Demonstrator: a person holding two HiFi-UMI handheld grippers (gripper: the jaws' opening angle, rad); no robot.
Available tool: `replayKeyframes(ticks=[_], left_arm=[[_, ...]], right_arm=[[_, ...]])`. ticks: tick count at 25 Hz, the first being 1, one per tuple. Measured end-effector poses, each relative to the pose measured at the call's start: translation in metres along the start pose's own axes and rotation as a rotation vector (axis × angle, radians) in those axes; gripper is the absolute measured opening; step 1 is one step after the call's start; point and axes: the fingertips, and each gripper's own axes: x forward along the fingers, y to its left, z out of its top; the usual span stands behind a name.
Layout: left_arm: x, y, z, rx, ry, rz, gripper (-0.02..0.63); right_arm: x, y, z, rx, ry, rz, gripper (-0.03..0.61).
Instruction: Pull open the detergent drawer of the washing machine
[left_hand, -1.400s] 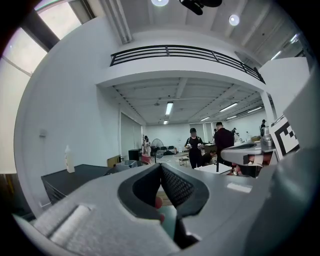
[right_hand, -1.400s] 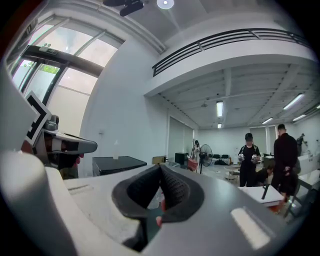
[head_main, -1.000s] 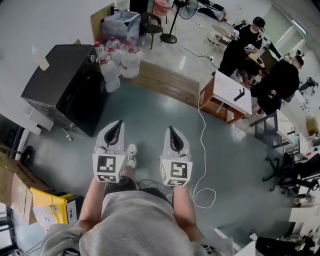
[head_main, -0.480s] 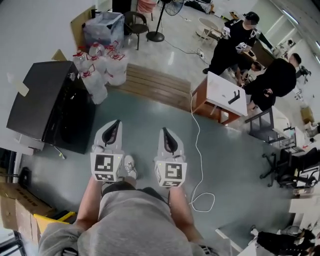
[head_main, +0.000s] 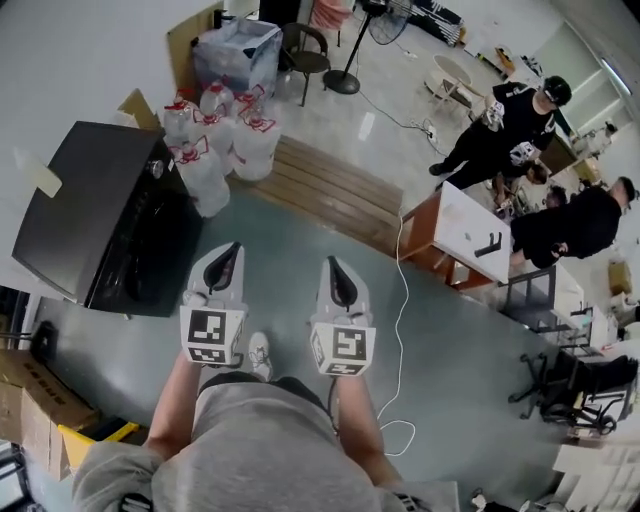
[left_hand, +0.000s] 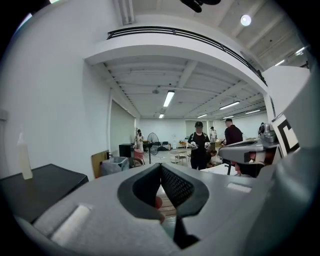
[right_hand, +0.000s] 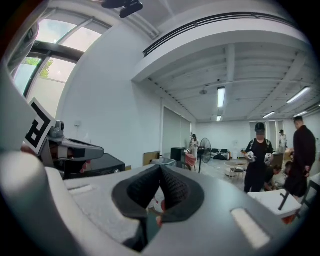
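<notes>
Clear plastic water jugs (head_main: 225, 140) stood clustered beside a slatted wooden platform (head_main: 330, 190); a thin white cable (head_main: 405, 285) trailed over the grey floor (head_main: 460, 340) past a white-topped wooden table (head_main: 470, 232)

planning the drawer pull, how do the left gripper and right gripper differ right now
The left gripper is next to the black washing machine; the right gripper is on the side toward the white-topped table. Their cube markers show different patterns. Both are shut, empty and point forward.

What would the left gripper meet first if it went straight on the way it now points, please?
Probably the water jugs ahead of the left gripper; the floor between looks free, though depth is unclear.
</notes>
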Motion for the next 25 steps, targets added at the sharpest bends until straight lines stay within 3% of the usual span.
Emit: replayKeyframes(ticks=[7,17,25], left_arm=[[-0.003,0.081,-0.010,-0.018,0.024,0.190,0.011],[-0.126,0.199,-0.057,-0.132,0.092,0.640,0.011],[-0.204,0.233,-0.093,-0.220,0.123,0.936,0.011]], right_arm=[[0.081,0.056,0.008,-0.019,0.007,0.196,0.003],[0.138,0.228,0.008,-0.054,0.022,0.643,0.003],[0.143,0.343,-0.011,-0.076,0.058,0.971,0.003]])
